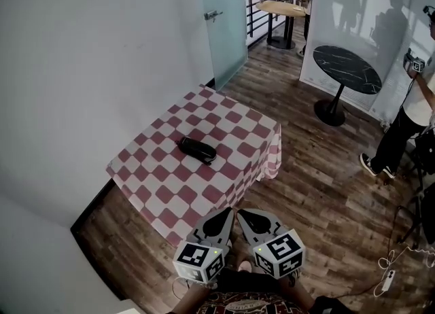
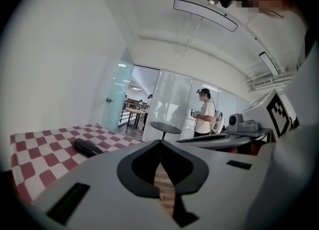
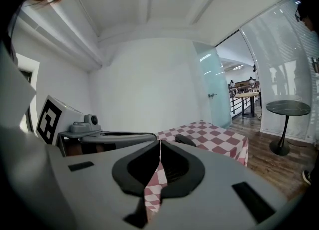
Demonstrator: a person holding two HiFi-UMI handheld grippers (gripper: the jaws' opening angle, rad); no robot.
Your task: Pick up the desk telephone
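A white wall [image 1: 81, 68] is seen at the far left. Against it, a table [image 1: 163, 183] draped in a red-and-white checked cloth is set on the wooden floor [image 1: 306, 190]. The desk telephone [image 1: 196, 149], a black handset-shaped piece, is laid flat near the middle of the cloth, touched by nothing and well apart from both grippers. In front of the table's near corner, the left gripper [image 1: 229, 213] and the right gripper [image 1: 240, 213] are held just beside each other and pointed toward the table. The left gripper's jaws are pressed together with nothing between them. The right gripper's jaws are likewise brought together and empty. Further right, a round black table [image 1: 347, 68] is seen, and a person [image 1: 401, 126] in a white top and dark trousers is positioned at the right edge.
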